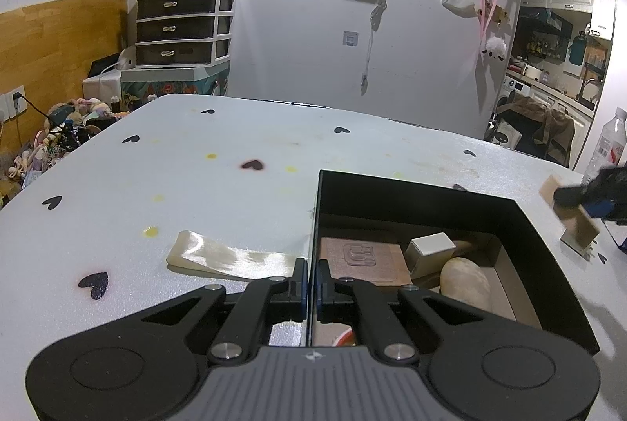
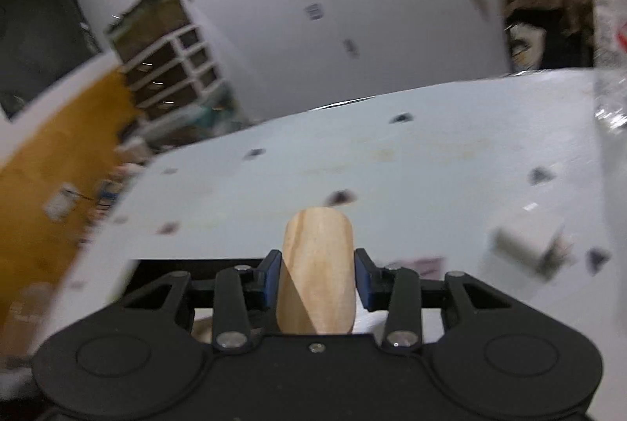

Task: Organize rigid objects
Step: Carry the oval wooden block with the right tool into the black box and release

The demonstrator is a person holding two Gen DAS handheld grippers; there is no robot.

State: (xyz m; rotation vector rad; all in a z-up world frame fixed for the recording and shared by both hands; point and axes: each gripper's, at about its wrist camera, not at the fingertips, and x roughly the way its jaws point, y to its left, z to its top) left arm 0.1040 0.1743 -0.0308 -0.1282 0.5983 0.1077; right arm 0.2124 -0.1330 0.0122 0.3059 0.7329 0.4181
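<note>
A black open box (image 1: 411,182) stands on the white table. My left gripper (image 1: 310,278) is shut on its thin left wall, one finger inside and one outside. Inside lie a brown embossed flat piece (image 1: 364,258), a small white box (image 1: 429,246) and a rounded beige piece (image 1: 464,283). My right gripper (image 2: 318,276) is shut on a pale wooden block (image 2: 317,248) with a rounded end, lifted off the table. In the left wrist view the right gripper (image 1: 588,195) and the wooden block (image 1: 550,187) hang just right of the box.
A cream ribbon (image 1: 219,256) lies on the table left of the box. A small white plug-like cube (image 2: 525,240) sits on the table at the right, and a clear plastic bottle (image 1: 609,142) stands at the right edge. The table (image 1: 196,166) carries black heart marks.
</note>
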